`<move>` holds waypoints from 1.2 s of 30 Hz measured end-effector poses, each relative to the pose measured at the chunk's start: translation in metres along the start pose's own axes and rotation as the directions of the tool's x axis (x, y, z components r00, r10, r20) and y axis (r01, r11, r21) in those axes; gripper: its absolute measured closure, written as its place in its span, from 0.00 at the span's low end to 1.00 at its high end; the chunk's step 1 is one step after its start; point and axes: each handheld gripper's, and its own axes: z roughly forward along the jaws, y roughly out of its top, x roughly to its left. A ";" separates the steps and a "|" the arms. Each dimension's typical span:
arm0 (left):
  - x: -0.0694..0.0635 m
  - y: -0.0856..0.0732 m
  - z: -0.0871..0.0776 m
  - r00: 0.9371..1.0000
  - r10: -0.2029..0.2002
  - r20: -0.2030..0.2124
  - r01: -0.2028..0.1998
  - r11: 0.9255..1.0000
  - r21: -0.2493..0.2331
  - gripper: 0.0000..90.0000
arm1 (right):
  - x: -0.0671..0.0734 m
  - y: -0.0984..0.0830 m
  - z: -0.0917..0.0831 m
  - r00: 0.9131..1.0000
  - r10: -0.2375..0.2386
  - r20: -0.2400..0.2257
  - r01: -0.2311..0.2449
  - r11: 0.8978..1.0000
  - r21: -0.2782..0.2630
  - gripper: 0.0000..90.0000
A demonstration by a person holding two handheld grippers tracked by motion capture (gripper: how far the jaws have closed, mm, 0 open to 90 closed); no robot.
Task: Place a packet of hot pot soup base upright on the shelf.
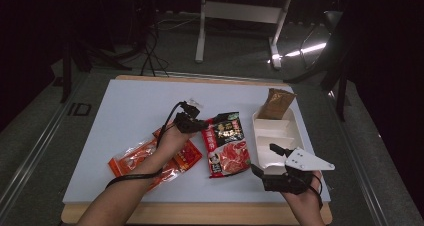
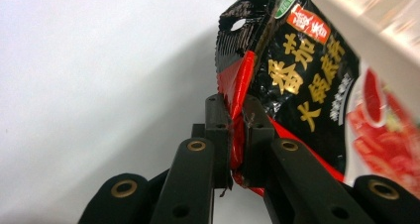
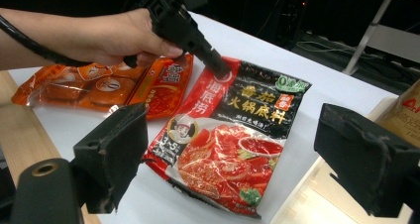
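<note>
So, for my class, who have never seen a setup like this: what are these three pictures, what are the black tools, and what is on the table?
A person works at a white table, holding a hand-held gripper in each hand. The high view looks down from above; the other two come from cameras riding on each tool. The left hand-held gripper is shut on the top corner of a red and black sauce packet. The right hand-held gripper is open, with nothing between its jaws, near a white compartment tray. An orange packet lies to the left under the person's forearm, and a brown packet leans at the tray's far end.
</note>
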 end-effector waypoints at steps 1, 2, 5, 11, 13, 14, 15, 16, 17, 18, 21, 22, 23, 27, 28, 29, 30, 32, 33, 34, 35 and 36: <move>-0.003 0.002 -0.005 1.000 0.008 0.005 -0.008 1.000 -0.013 0.95 | 0.000 0.000 0.000 1.000 0.000 0.000 0.000 1.000 0.000 0.15; -0.006 0.003 -0.008 1.000 0.012 0.009 -0.012 1.000 -0.022 0.95 | 0.000 0.001 -0.001 1.000 -0.002 0.003 0.002 1.000 -0.005 0.15; -0.016 0.006 -0.020 0.999 0.040 0.021 -0.039 0.998 -0.058 0.95 | -0.003 0.002 -0.005 1.000 0.011 0.015 -0.011 1.000 -0.021 0.15; -0.032 0.009 -0.034 0.997 0.073 0.024 -0.070 0.993 -0.092 0.95 | -0.006 0.003 -0.007 0.999 0.018 0.032 -0.017 0.999 -0.028 0.14; -0.037 0.010 -0.038 0.996 0.086 0.020 -0.084 0.992 -0.098 0.95 | -0.007 0.004 -0.008 0.999 0.021 0.028 -0.020 0.999 -0.029 0.13; -0.039 0.011 -0.041 0.996 0.087 0.023 -0.084 0.991 -0.100 0.95 | -0.008 0.004 -0.008 0.999 0.019 0.033 -0.018 0.999 -0.030 0.13; -0.039 0.011 -0.041 0.996 0.087 0.023 -0.084 0.991 -0.100 0.95 | -0.008 0.004 -0.008 0.999 0.021 0.026 -0.020 0.999 -0.028 0.12; -0.045 0.011 -0.045 0.995 0.096 0.027 -0.093 0.989 -0.113 0.95 | -0.008 0.004 -0.008 1.000 0.025 0.017 -0.025 0.999 -0.024 0.12; -0.047 0.012 -0.048 0.994 0.103 0.027 -0.099 0.988 -0.114 0.95 | -0.008 0.004 -0.008 0.999 0.026 0.018 -0.026 0.999 -0.028 0.12; -0.050 0.012 -0.050 0.994 0.110 0.023 -0.107 0.988 -0.115 0.95 | -0.009 0.004 -0.009 0.999 0.026 0.019 -0.025 0.999 -0.031 0.12; -0.055 0.013 -0.056 0.992 0.124 0.028 -0.119 0.984 -0.129 0.95 | -0.009 0.005 -0.009 0.999 0.029 0.023 -0.028 0.999 -0.032 0.12; -0.059 0.014 -0.061 0.991 0.131 0.036 -0.124 0.982 -0.140 0.96 | -0.011 0.007 -0.011 0.999 0.036 0.010 -0.035 0.998 -0.043 0.12; -0.062 0.014 -0.064 0.989 0.140 0.039 -0.133 0.980 -0.145 0.96 | -0.012 0.008 -0.013 0.999 0.032 0.007 -0.032 0.998 -0.054 0.12; -0.068 0.016 -0.072 0.986 0.158 0.050 -0.148 0.976 -0.159 0.96 | -0.014 0.012 -0.017 0.999 -0.025 0.028 0.028 0.995 -0.092 0.12; -0.072 0.017 -0.078 0.984 0.170 0.050 -0.159 0.972 -0.175 0.96 | -0.016 0.016 -0.020 0.999 -0.024 0.032 0.028 0.994 -0.104 0.12; -0.074 0.018 -0.081 0.983 0.176 0.054 -0.164 0.971 -0.177 0.96 | -0.017 0.018 -0.021 0.999 -0.015 0.038 0.018 0.996 -0.091 0.12; -0.075 0.019 -0.084 0.981 0.186 0.051 -0.174 0.968 -0.180 0.96 | -0.018 0.020 -0.022 0.998 -0.006 0.056 0.011 0.997 -0.071 0.12; -0.076 0.019 -0.086 0.981 0.186 0.053 -0.173 0.967 -0.188 0.96 | -0.019 0.021 -0.022 0.998 -0.008 0.067 0.012 0.999 -0.052 0.11; -0.075 0.020 -0.090 0.982 0.180 0.061 -0.165 0.966 -0.197 0.96 | -0.021 0.025 -0.021 0.998 0.013 0.059 -0.009 0.998 -0.061 0.11; -0.075 0.021 -0.092 0.981 0.179 0.073 -0.161 0.965 -0.205 0.96 | -0.023 0.025 -0.020 0.999 0.032 0.042 -0.030 0.998 -0.057 0.11; -0.074 0.021 -0.094 0.980 0.181 0.078 -0.161 0.964 -0.211 0.96 | -0.025 0.027 -0.018 0.998 0.055 0.031 -0.053 0.997 -0.050 0.11; -0.074 0.022 -0.096 0.980 0.174 0.094 -0.150 0.964 -0.220 0.96 | -0.027 0.027 -0.016 0.998 0.062 0.030 -0.060 0.997 -0.047 0.11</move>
